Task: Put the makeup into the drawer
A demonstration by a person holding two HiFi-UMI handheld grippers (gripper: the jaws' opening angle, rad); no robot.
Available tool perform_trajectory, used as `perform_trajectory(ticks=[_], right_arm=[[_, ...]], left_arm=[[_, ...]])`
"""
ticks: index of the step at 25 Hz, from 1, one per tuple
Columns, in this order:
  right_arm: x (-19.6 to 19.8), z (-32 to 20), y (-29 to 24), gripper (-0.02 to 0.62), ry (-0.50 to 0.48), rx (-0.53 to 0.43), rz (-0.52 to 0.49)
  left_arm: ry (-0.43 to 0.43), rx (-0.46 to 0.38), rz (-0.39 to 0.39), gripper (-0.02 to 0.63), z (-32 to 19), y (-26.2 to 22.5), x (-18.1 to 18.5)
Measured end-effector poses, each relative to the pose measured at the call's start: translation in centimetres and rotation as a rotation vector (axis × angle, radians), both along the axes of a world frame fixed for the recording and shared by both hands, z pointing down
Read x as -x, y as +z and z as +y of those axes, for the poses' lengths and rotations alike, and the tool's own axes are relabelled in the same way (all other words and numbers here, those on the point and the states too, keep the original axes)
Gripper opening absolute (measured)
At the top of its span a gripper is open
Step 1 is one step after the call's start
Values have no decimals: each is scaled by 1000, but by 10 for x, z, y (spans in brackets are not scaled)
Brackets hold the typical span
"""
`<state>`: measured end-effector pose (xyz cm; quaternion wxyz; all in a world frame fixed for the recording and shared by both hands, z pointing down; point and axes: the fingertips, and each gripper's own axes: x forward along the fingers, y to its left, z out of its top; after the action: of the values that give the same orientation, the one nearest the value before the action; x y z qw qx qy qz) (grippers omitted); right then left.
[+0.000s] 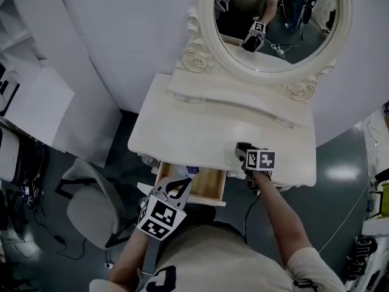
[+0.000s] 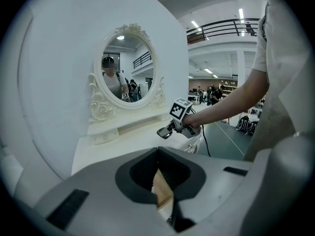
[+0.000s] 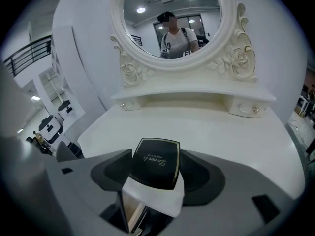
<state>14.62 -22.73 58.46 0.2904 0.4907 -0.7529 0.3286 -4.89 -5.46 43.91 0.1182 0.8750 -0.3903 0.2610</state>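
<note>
My right gripper (image 3: 156, 175) is shut on a black makeup compact (image 3: 153, 159) with gold script on its lid and a white part underneath. It holds the compact above the front right of the white dressing table top (image 1: 182, 132), where the right gripper (image 1: 242, 150) shows under its marker cube. The wooden drawer (image 1: 206, 184) stands pulled out below the table's front edge. My left gripper (image 1: 176, 187) hangs over the drawer's front, jaws shut, and I see nothing held in it. Through the left gripper (image 2: 160, 181) a strip of wood shows below.
An oval mirror (image 1: 273, 17) in an ornate white frame rises at the back of the table, above a small raised shelf (image 1: 231, 105). A grey chair (image 1: 91, 205) stands to the left of the drawer. A cable (image 1: 249, 208) trails from the right gripper.
</note>
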Motion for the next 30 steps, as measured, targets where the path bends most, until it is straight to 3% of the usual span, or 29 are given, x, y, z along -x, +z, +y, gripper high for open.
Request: perform_trajectory(ticks=[8, 18, 25, 30], right_arm=[[28, 28, -36, 307, -26, -61, -35], [85, 81, -82, 307, -115, -123, -148], [109, 108, -99, 307, -173, -130, -222], [125, 124, -86, 307, -224, -94, -218]], left_arm=[[7, -10, 42, 57, 20, -2, 22], [41, -11, 77, 57, 40, 2, 36], [43, 3, 99, 57, 46, 7, 38], [44, 13, 101, 57, 45, 10, 39]])
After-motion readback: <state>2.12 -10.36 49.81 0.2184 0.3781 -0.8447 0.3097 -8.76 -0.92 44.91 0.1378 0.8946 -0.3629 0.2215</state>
